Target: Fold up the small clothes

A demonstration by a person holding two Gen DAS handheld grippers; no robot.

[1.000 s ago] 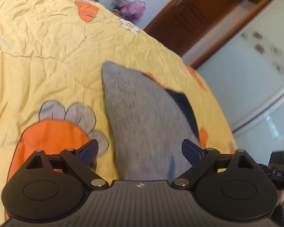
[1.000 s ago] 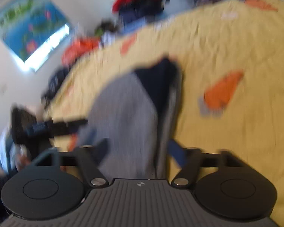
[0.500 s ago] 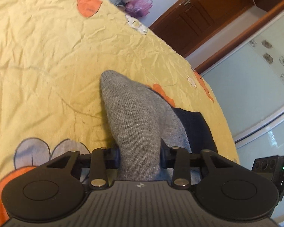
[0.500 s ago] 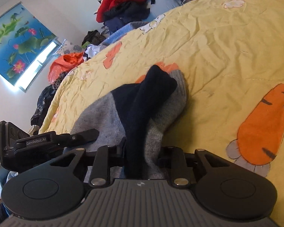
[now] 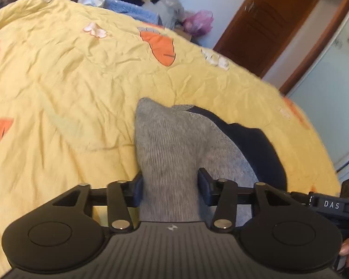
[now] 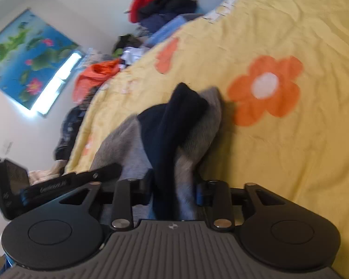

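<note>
left gripper [image 5: 169,186]: we see its pads pinching the grey end of the sock [image 5: 172,144]; jaws have just been easing open a little, fabric still bunched between them
right gripper [image 6: 173,191]: we see it clamped on the sock's [image 6: 174,127] navy end with grey knit alongside; jaws likewise just eased, cloth between them
sock: grey with navy part, stretched over the yellow bedspread [image 5: 65,88]; far end resting on it
background: clothes pile [image 6: 165,2] beyond the bed; wooden door [image 5: 265,25] at right
</note>
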